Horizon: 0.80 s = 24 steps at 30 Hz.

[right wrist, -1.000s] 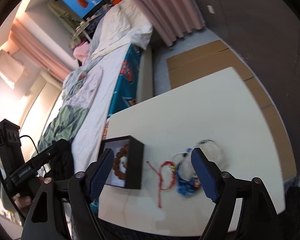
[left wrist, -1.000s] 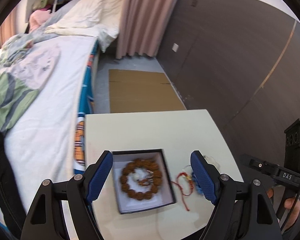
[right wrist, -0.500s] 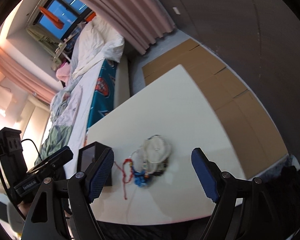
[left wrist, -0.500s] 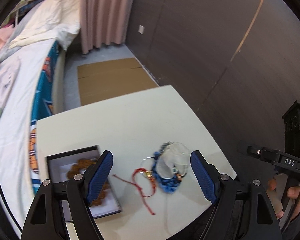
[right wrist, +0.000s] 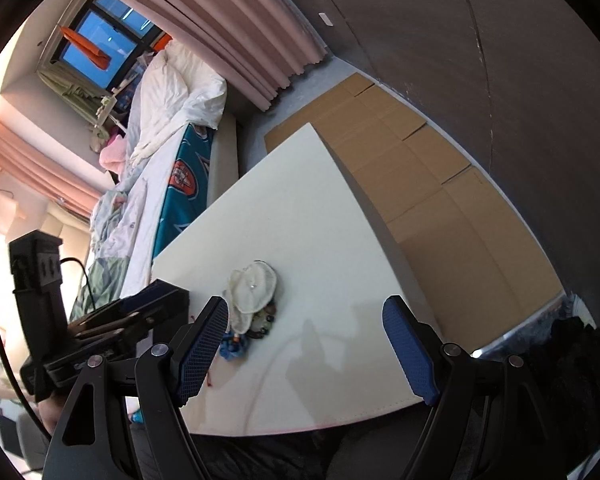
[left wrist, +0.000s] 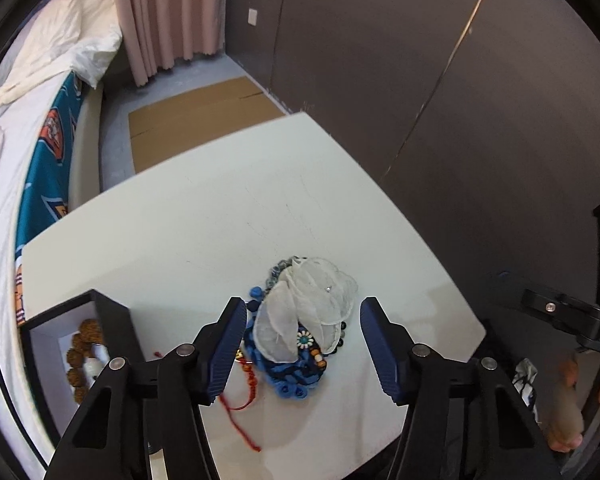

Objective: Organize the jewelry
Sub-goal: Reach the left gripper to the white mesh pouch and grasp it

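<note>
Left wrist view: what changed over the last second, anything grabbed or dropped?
The left gripper swung right, from over the black box to over the jewelry pile, with its white mesh piece between the open fingers. The right gripper drifted right too, so the pile now sits by its left finger. Nothing was grabbed or released. The wooden bead bracelet stays in the box; the red cord and table are unchanged.

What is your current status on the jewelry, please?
Both claws open, empty. Left claw hovers over jewelry pile. Box holds bead bracelet. Nothing blocking.
</note>
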Each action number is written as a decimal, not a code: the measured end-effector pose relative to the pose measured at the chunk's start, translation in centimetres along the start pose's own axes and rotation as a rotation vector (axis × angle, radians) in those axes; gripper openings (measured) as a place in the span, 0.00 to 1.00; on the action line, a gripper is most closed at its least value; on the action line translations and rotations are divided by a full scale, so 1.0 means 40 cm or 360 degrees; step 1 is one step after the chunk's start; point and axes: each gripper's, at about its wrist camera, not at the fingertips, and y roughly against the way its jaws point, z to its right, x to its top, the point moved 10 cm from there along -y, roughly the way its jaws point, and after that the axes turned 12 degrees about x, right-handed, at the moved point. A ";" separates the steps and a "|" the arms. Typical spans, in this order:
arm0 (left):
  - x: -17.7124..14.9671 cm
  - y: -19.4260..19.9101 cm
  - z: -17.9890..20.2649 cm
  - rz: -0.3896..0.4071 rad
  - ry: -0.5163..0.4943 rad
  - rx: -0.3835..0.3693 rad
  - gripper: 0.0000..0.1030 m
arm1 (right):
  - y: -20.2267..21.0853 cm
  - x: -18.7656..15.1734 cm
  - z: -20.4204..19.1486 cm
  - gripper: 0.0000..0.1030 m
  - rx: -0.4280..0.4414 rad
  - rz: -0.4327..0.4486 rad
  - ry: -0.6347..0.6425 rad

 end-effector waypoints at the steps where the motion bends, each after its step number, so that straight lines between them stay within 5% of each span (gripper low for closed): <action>1: -0.001 -0.010 0.003 -0.0009 -0.0008 0.0011 0.58 | 0.001 -0.004 0.007 0.78 -0.0002 -0.0002 -0.0008; 6: -0.025 -0.075 0.024 -0.0074 -0.0073 0.0110 0.50 | 0.000 -0.017 0.032 0.78 -0.0002 -0.0020 -0.0041; 8: -0.031 -0.093 0.024 -0.0099 -0.0076 0.0121 0.35 | 0.002 -0.021 0.039 0.78 -0.0002 -0.0029 -0.0048; 10: -0.037 -0.105 0.014 -0.0126 -0.0061 0.0143 0.09 | 0.002 -0.020 0.039 0.78 0.0000 -0.0031 -0.0047; 12: -0.033 -0.101 -0.005 -0.0106 -0.0008 0.0144 0.01 | 0.003 -0.020 0.037 0.78 0.0000 -0.0029 -0.0046; 24: 0.018 0.064 -0.084 0.0143 0.0083 0.0099 0.00 | -0.047 -0.021 -0.018 0.78 0.0053 -0.0073 -0.0016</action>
